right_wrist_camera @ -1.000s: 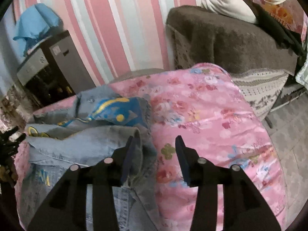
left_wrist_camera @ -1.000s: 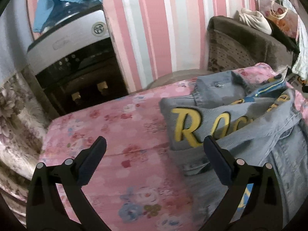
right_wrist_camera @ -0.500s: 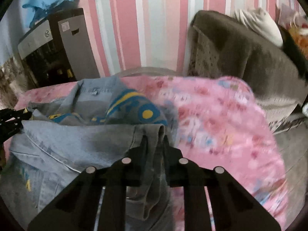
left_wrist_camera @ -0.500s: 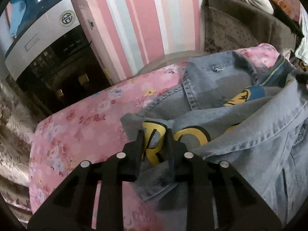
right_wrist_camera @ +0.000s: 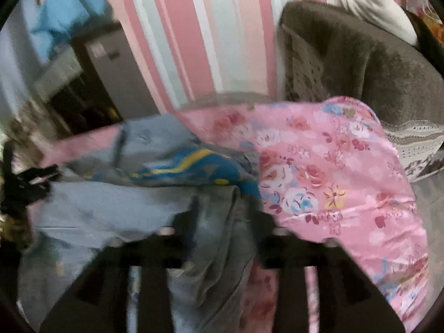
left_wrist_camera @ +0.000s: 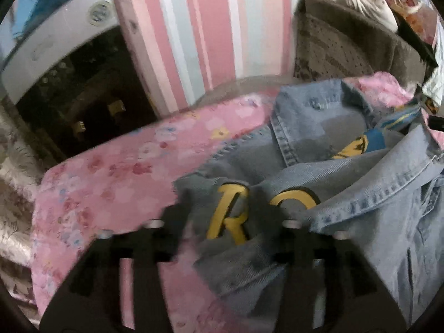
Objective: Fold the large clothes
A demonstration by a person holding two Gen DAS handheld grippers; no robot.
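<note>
One denim jacket (left_wrist_camera: 347,183), two grippers. Left gripper (left_wrist_camera: 224,213) has fingers spread apart, yellow "RO" lettering on jacket fold sitting between them, not pinched. Right gripper (right_wrist_camera: 224,211) also parted, bunched denim edge (right_wrist_camera: 219,238) lying in gap. Jacket crumpled, so long axis hard to call; collar (left_wrist_camera: 305,116) ahead of left gripper, toward wall. Jacket lies on pink floral sheet (right_wrist_camera: 333,172). Striped pink wall (left_wrist_camera: 208,27) straight ahead, brown sofa (right_wrist_camera: 360,63) ahead-right, water dispenser (left_wrist_camera: 69,63) ahead-left. Frames blurry.

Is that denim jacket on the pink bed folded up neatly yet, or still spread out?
Partly folded, not neat: the denim jacket lies doubled over itself in rumpled layers on the pink bedspread, collar and yellow lettering showing.
</note>
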